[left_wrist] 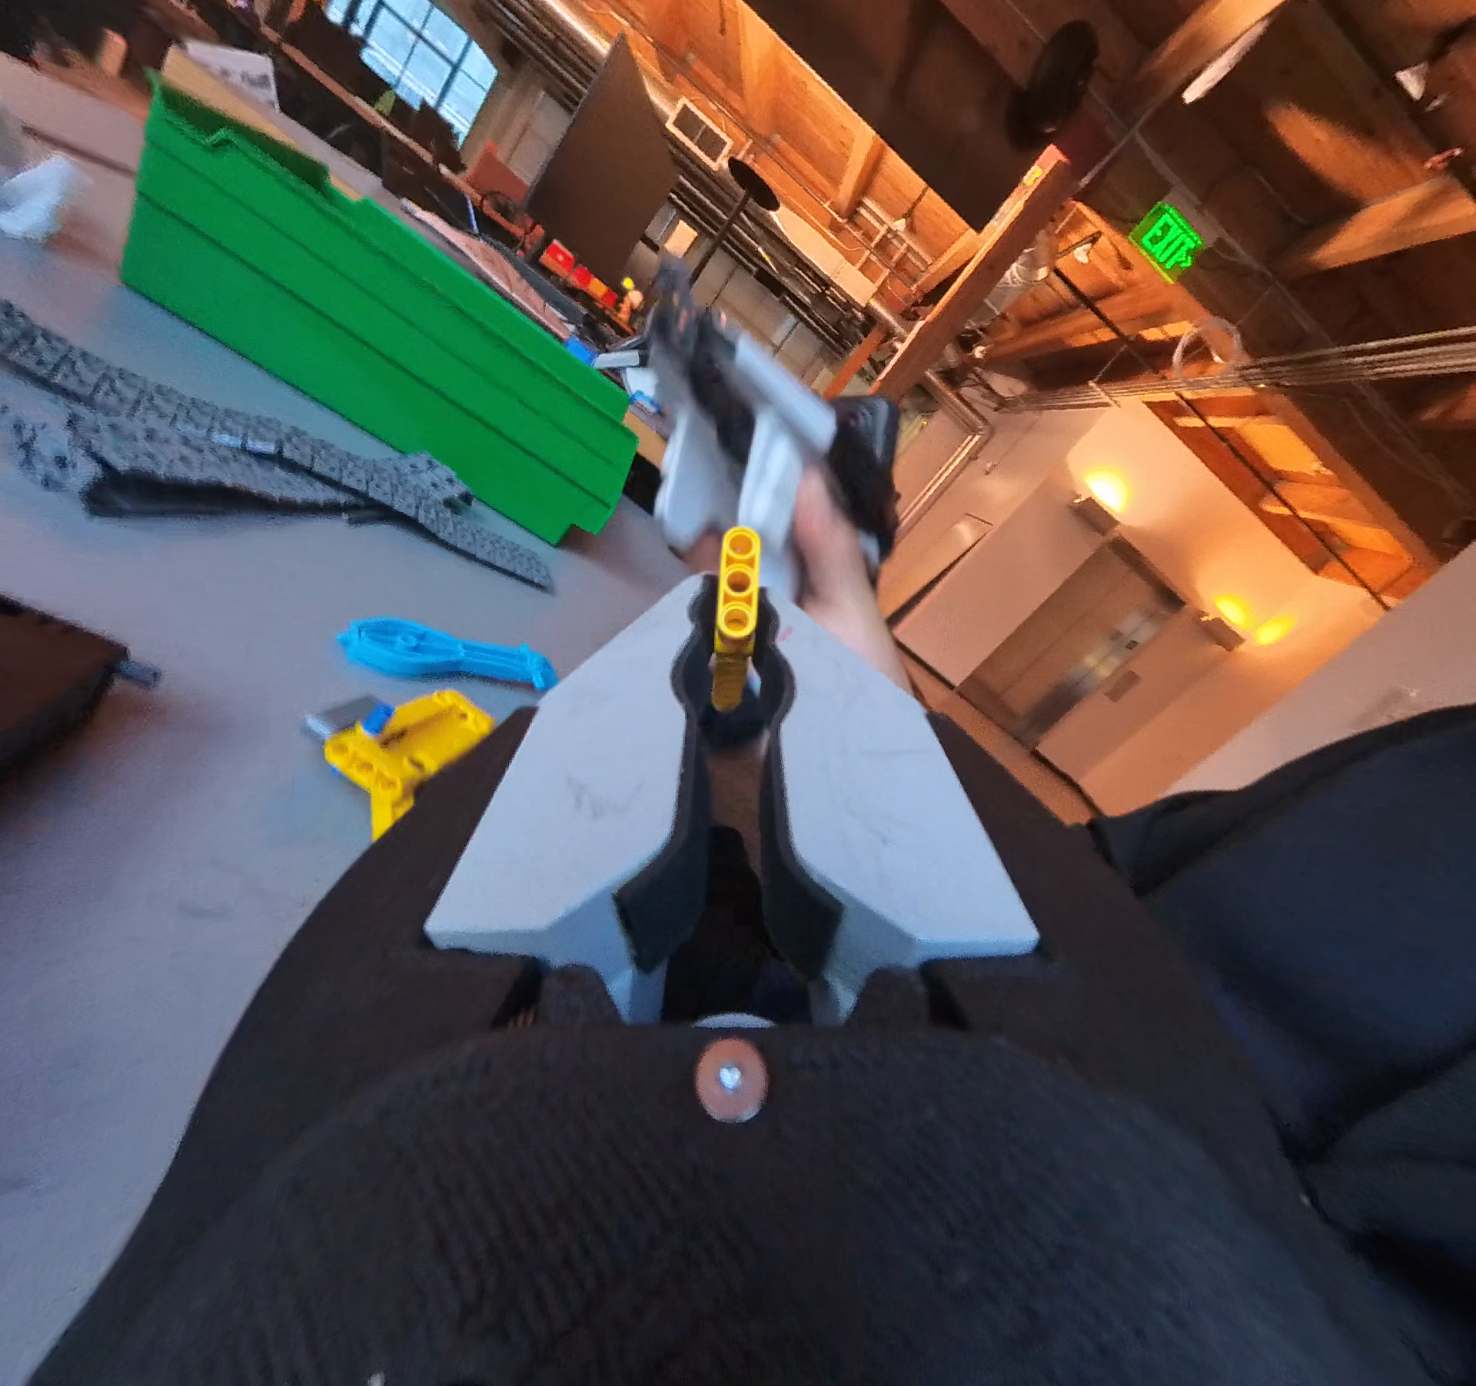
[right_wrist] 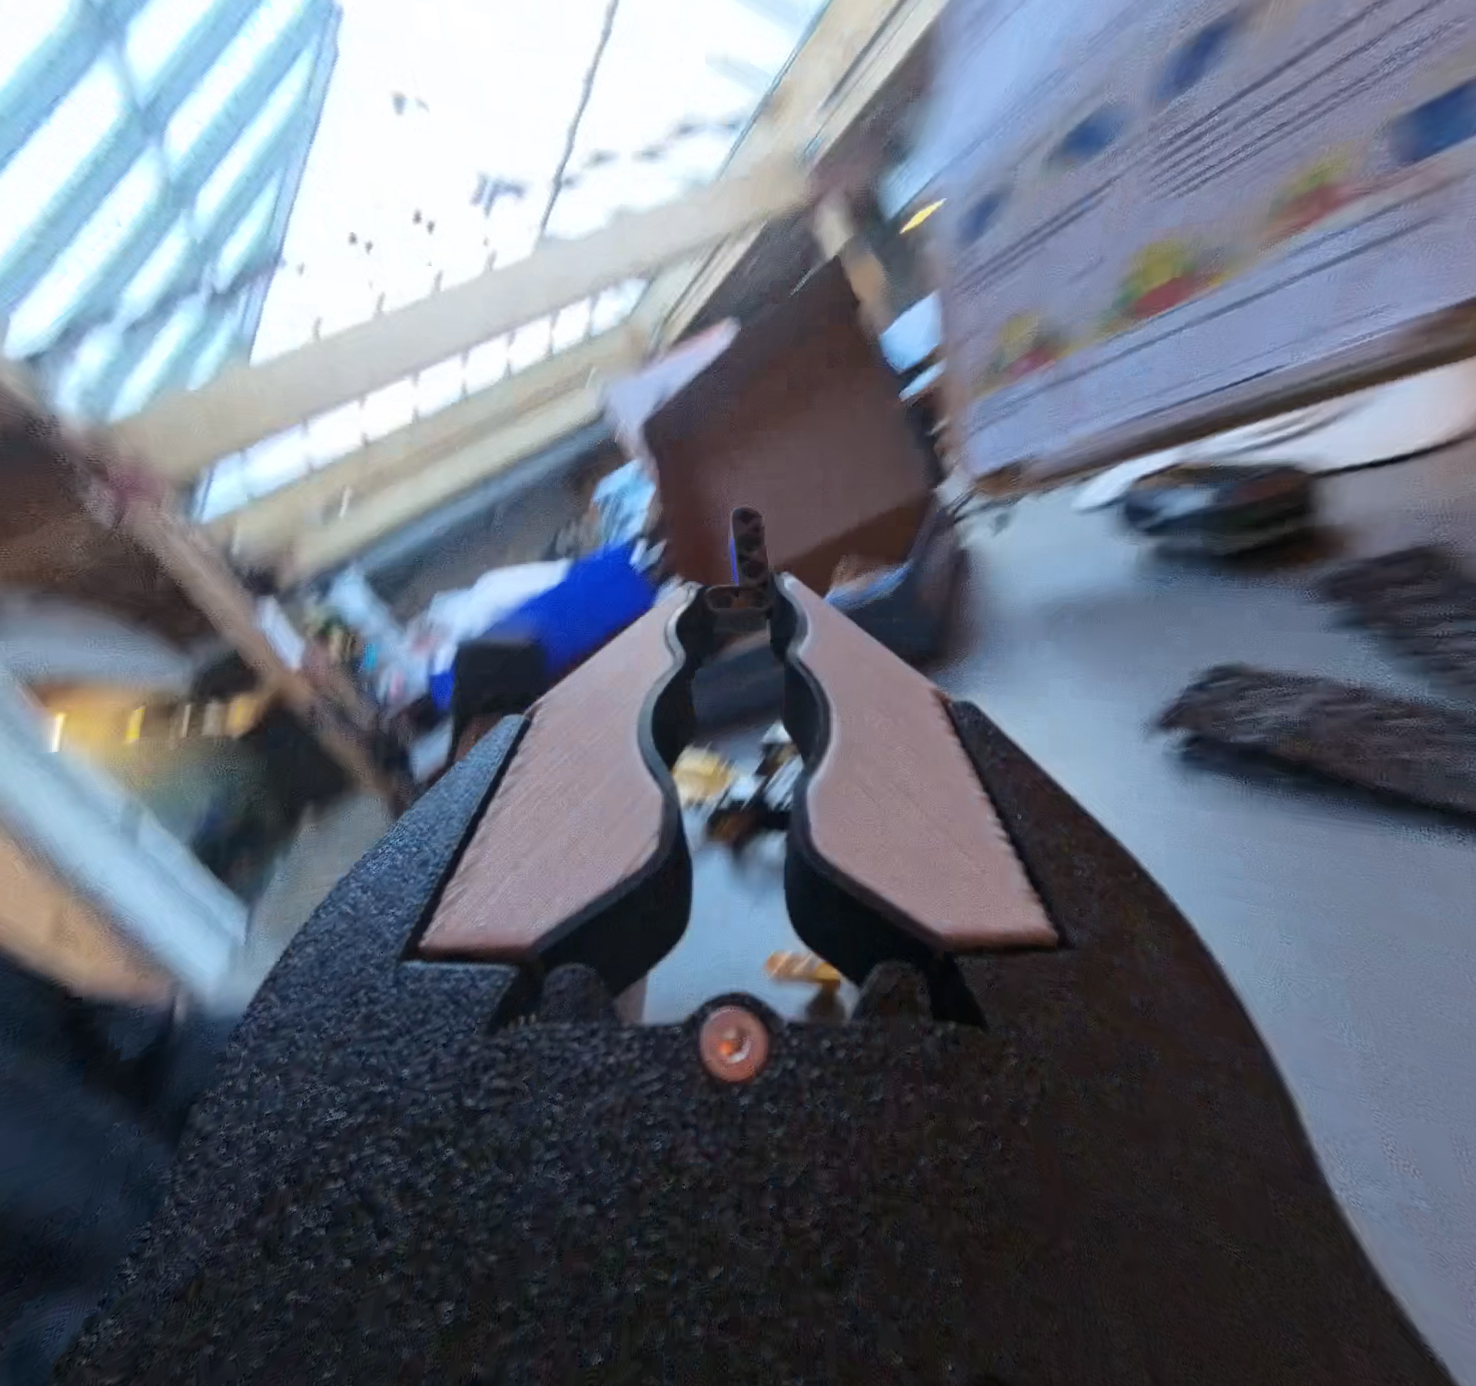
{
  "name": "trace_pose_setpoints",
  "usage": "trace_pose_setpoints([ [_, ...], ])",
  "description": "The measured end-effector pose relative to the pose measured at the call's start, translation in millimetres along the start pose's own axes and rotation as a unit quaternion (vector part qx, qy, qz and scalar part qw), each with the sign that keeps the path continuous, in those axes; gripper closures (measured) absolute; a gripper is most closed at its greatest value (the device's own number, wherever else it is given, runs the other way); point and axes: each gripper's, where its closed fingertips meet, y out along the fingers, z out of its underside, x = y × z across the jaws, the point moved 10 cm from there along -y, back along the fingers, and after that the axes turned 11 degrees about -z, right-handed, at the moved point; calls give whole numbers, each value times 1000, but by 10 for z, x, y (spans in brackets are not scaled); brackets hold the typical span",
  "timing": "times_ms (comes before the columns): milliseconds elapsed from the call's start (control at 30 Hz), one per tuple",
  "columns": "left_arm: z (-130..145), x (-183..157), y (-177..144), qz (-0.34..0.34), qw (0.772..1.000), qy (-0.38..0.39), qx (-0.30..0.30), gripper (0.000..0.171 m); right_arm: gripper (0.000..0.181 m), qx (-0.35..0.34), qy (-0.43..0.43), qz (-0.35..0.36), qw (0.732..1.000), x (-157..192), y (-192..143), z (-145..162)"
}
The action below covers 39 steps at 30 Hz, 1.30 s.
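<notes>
My left gripper (left_wrist: 735, 613) with grey fingers is shut on a yellow beam with round holes (left_wrist: 736, 589), held upright above the grey table (left_wrist: 200, 828). Beyond it, blurred, the other gripper (left_wrist: 743, 421) is held in a hand, raised in the air. My right gripper (right_wrist: 739, 601) with brown fingers is shut on a black L-shaped beam with holes (right_wrist: 747, 557), whose upper arm sticks up past the fingertips. The right wrist view is heavily blurred.
A green bin (left_wrist: 359, 309) stands on the table at the left. In front of it lie grey studded tracks (left_wrist: 240, 445), a blue plastic tool (left_wrist: 447, 653) and a yellow brick assembly (left_wrist: 399, 749). Dark track pieces (right_wrist: 1318, 733) lie on the table in the right wrist view. The gap from one gripper's tips to the other's is roughly 7 centimetres.
</notes>
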Motion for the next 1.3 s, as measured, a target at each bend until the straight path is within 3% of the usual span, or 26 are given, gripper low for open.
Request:
trace_pose_setpoints([
  [33, 80, 31, -8, 2, 1000, -18, 0, 165, 172, -33, 4, 0, 999, -112, -131, -251],
  [100, 87, 100, 8, 26, 998, -54, -8, 166, 171, 21, -34, -15, 999, -129, -140, -510],
  [267, -161, -14, 30, 54, 998, 24, -12, 165, 169, 197, -89, -30, 976, 39, 150, -326],
  [367, -140, -83, 0, 66, 995, 71, -9, 165, 168, 271, -111, 2, 956, -68, 85, -243],
  [467, -102, -57, -11, 32, 993, 113, 21, 166, 168, 317, -111, 42, 941, -189, -84, -263],
  [667, -40, -21, -20, 6, 981, 185, 50, 166, 168, 320, -155, 137, 925, -201, -638, -566],
  [800, -29, 17, -7, 21, 983, 175, 47, 166, 168, 292, -218, 202, 909, -224, -906, -1042],
  [933, -46, 48, -17, 32, 988, 148, 38, 166, 167, 301, -222, 284, 883, -614, -1058, -1564],
  [967, -48, 49, -19, 32, 988, 147, 37, 166, 160, 314, -203, 301, 877, -755, -1090, -1621],
  [1067, -51, 53, -26, 34, 988, 145, 35, 166, 140, 332, -164, 340, 864, -992, -1163, -1632],
  [1200, -53, 57, -7, 44, 988, 143, 39, 166, 134, 323, -208, 353, 853, -835, -1163, -1427],
  [1233, -51, 49, -1, 54, 987, 146, 38, 166, 135, 318, -219, 333, 860, -714, -1119, -1341],
  [1300, -41, 20, 9, 76, 984, 155, 35, 166, 142, 314, -214, 216, 899, -383, -932, -1068],
])
